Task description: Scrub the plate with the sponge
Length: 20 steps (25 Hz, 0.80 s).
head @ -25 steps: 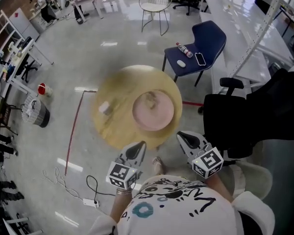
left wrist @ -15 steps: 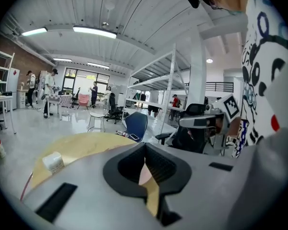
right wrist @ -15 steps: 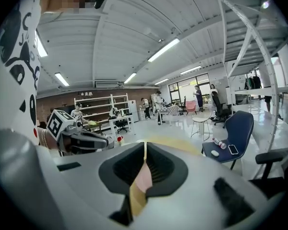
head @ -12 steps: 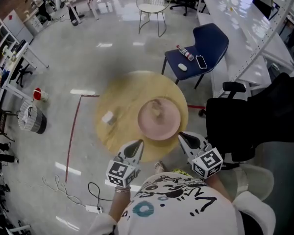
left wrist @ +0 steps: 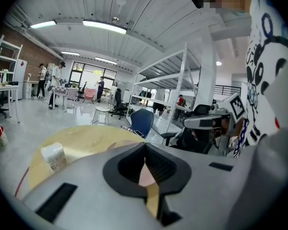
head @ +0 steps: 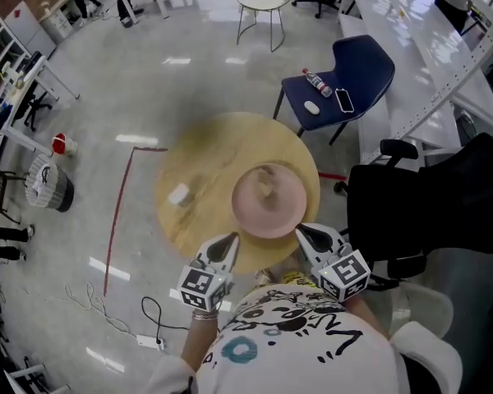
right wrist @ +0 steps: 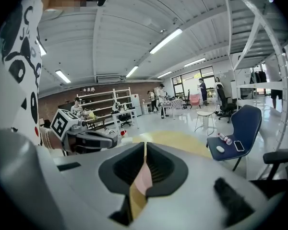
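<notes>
Tongs are held in both hands at the near edge of the round bench, one pair on each side of the person's printed white shirt. The left tongs are shut tight, jaw against jaw, and nothing is held in them. The right tongs are shut tight as well, and nothing is held in them either. Both pairs are pointed away from the person and a little down.

The pink plate is set on the right half of the bench, near the edge closest to the person. It is found just past the tips of the tongs, closer to the right pair. A small lump is seen in the middle of the plate, but it is too blurred to be named. A small white thing is set on the left half of the bench, well apart from the plate.

Past the bench, a blue chair is seen, with a bottle and a phone on its seat. A black office chair is placed to the right of the bench. A red line is marked on the floor to the left.
</notes>
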{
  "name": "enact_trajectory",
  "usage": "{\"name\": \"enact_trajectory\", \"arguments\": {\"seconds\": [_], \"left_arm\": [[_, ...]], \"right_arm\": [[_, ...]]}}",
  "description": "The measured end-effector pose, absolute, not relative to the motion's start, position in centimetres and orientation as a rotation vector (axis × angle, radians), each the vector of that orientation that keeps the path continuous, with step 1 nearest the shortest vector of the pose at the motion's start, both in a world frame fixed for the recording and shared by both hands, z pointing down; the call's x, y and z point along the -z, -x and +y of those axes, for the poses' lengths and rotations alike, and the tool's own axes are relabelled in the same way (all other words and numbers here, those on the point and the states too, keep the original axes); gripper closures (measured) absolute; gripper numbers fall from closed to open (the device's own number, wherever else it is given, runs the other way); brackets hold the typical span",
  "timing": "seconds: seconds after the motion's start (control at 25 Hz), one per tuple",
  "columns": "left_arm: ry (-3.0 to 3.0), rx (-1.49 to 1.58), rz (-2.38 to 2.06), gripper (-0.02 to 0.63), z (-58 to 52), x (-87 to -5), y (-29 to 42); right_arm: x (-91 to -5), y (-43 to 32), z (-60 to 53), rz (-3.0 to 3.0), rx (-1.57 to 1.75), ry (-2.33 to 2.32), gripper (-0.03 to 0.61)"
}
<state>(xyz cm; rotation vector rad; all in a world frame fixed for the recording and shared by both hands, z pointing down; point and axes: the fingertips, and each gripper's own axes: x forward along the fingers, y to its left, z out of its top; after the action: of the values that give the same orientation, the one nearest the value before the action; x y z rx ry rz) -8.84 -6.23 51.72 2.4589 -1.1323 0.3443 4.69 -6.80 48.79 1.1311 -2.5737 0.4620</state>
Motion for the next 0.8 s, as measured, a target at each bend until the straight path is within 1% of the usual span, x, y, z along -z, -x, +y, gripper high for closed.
{"name": "enact_trajectory", "arguments": {"seconds": [0.32,0.8], "left_arm": [[-2.296,-0.376,-1.226,0.598,-8.4,-55.4,9.2],[-1.981,-0.346,-1.432,0.598,-11.4,-60.3,9.2]], "right_arm": [[-50.0,-2.6,-10.6,-2.580,-0.461,-0.874,0.549],[-54.7,-3.1,-15.2,-2.458,-0.541,-0.513,0.548]]}}
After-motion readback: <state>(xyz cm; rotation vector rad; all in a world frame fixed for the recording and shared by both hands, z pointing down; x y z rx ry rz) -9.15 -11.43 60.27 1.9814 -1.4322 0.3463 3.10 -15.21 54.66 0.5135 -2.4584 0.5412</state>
